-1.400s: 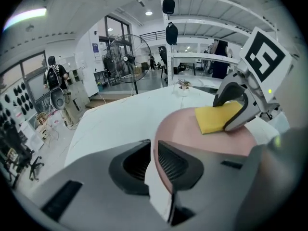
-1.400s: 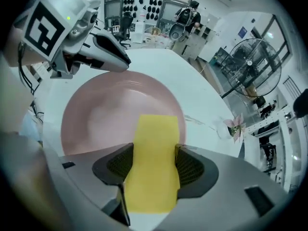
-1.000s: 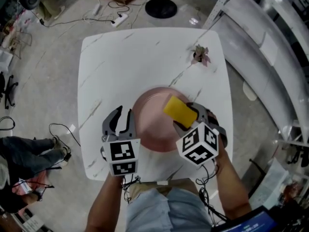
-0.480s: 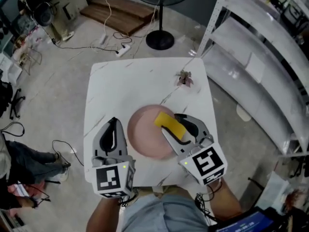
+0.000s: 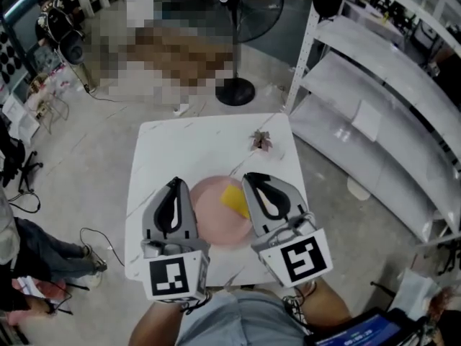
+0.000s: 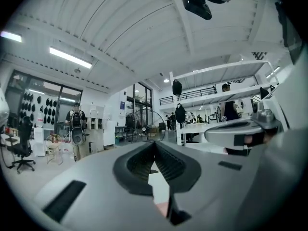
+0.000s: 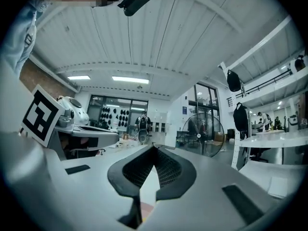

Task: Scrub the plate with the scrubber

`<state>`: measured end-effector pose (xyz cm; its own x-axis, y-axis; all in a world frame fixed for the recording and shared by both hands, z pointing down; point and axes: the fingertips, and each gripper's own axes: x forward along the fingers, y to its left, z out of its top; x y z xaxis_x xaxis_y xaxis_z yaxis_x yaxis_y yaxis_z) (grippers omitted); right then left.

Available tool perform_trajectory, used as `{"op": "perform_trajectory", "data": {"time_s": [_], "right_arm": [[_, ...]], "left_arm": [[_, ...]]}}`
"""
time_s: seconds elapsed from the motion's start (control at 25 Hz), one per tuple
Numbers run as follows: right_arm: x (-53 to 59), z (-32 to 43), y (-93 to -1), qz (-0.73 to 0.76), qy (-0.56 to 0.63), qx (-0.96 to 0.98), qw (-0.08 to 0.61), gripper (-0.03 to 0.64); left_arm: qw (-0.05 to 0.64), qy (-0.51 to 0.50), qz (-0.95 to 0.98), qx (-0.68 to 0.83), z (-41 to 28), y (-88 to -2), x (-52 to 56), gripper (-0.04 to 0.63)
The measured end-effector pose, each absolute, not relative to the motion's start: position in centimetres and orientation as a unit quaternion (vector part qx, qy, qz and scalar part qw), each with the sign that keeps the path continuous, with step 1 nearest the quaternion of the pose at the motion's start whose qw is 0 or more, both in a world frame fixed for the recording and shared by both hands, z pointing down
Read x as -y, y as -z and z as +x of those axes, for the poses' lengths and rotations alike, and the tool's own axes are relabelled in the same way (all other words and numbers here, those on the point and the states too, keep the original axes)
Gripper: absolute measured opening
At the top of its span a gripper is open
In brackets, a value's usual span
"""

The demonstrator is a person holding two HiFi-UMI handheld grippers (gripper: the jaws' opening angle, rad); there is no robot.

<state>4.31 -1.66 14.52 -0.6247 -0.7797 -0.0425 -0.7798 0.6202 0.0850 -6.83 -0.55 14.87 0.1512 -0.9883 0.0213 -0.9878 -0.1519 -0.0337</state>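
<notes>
**Both grippers closed and empty above the table; scrubber lying on the plate**

In the head view, the left gripper [image 5: 173, 182], a grey two-jaw tool with a square-marker cube at its base, is hovering at the lower left of centre. Its jaws are pressing together with nothing between them. The left gripper view is showing the same thing: the dark ribbed pads are meeting at the tip of the left gripper [image 6: 154, 143], which is looking out level over a workshop hall.

The right gripper [image 5: 253, 177], of the same make, is hovering at the lower right of centre. Its jaws have just been closing and are now meeting with nothing held. The right gripper view is showing the pads of the right gripper [image 7: 154, 148] touching along their length.

Between the two tools, the round pink plate [image 5: 210, 222] is sitting on the white square table with grey veining [image 5: 180, 146], toward the table's lower half in the picture. The yellow rectangular sponge scrubber [image 5: 234, 200] is lying on the plate's right part, with the right gripper partly covering it in this view. Neither gripper is touching it.

A small dried plant sprig [image 5: 261, 140] is resting near the table's upper right corner. A black standing fan [image 5: 236, 91] is standing on the floor beyond the table, and white metal shelving [image 5: 374, 121] is filling the right side.
</notes>
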Motion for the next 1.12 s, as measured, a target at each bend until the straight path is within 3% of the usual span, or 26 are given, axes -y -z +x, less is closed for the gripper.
{"op": "perform_trajectory", "data": {"time_s": [1.12], "right_arm": [[2.2,5.8,-13.6,-0.444,-0.059,-0.894,0.022,0.012]], "left_arm": [[0.032,0.032,-0.768,-0.639,-4.4,-14.1,1.3,0.006]]}}
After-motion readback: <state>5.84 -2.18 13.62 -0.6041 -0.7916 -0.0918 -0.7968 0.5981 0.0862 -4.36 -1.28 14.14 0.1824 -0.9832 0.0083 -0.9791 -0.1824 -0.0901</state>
